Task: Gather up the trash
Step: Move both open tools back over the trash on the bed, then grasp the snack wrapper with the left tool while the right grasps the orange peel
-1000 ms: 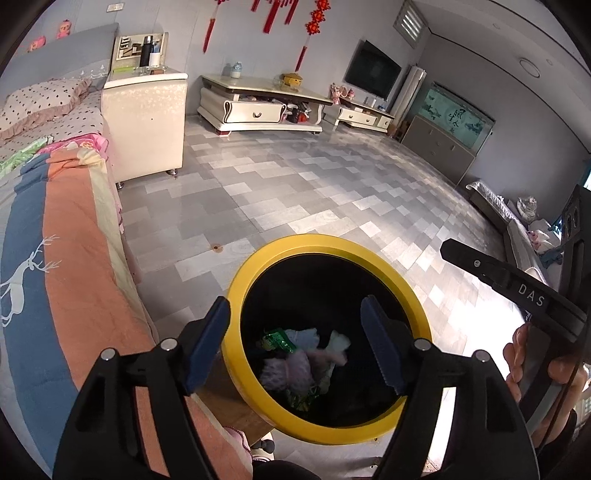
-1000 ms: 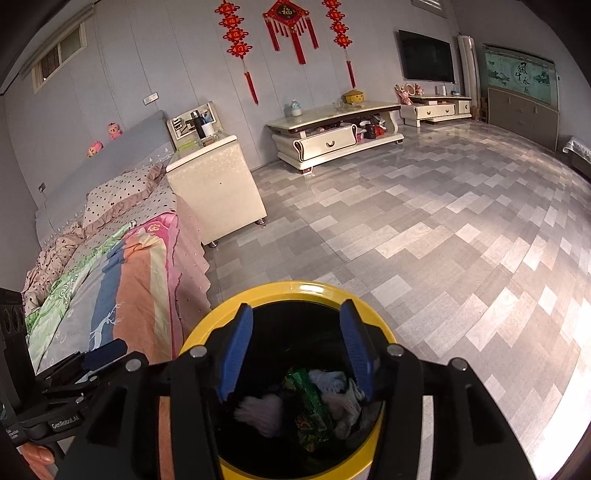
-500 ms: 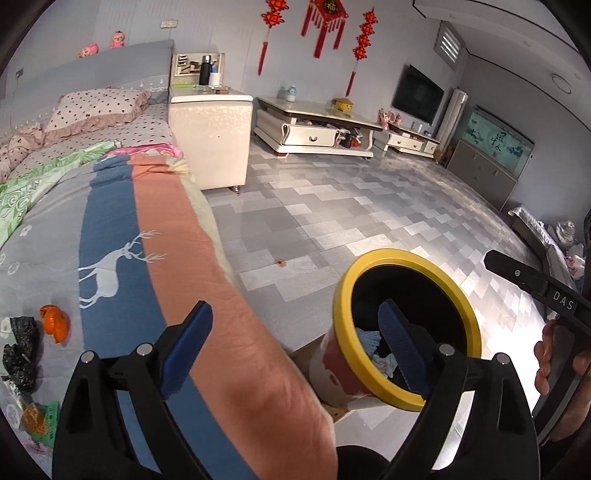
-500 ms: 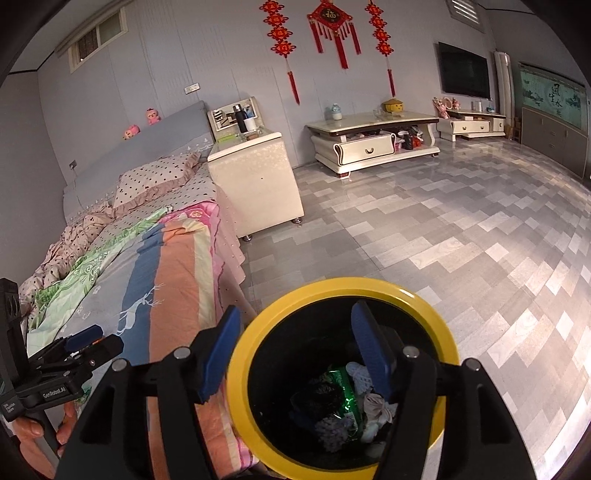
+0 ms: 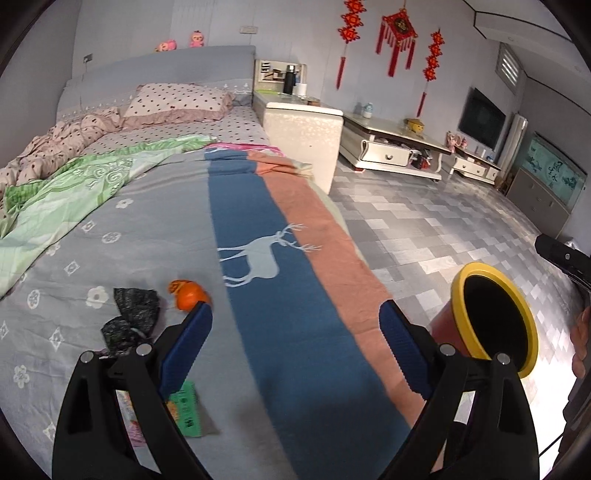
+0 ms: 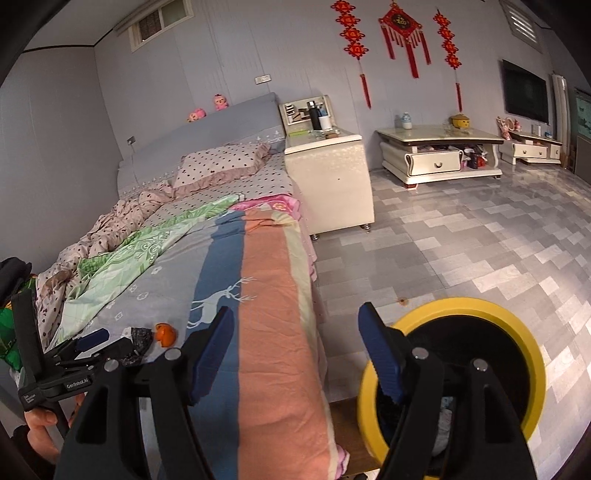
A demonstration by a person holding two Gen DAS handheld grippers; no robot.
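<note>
- Left tongs (image 5: pixel 295 332) spread wide apart over the striped deer-print bed blanket (image 5: pixel 258 229), nothing in them.
- Right tongs (image 6: pixel 295 343) wide apart too, empty, with the yellow-rimmed round trash bin (image 6: pixel 524 332) on the floor at near right.
- Green snack wrapper (image 5: pixel 186 410) lies nearest on the left; crumpled black wrapper (image 5: pixel 135 314) and orange peel (image 5: pixel 190 295) sit a bit farther.

I see a home, a bedroom-living room: bed (image 5: pixel 184 206), TV (image 6: pixel 524 92), low cabinet (image 6: pixel 439 155), red knot hangings (image 6: pixel 400 26).
</note>
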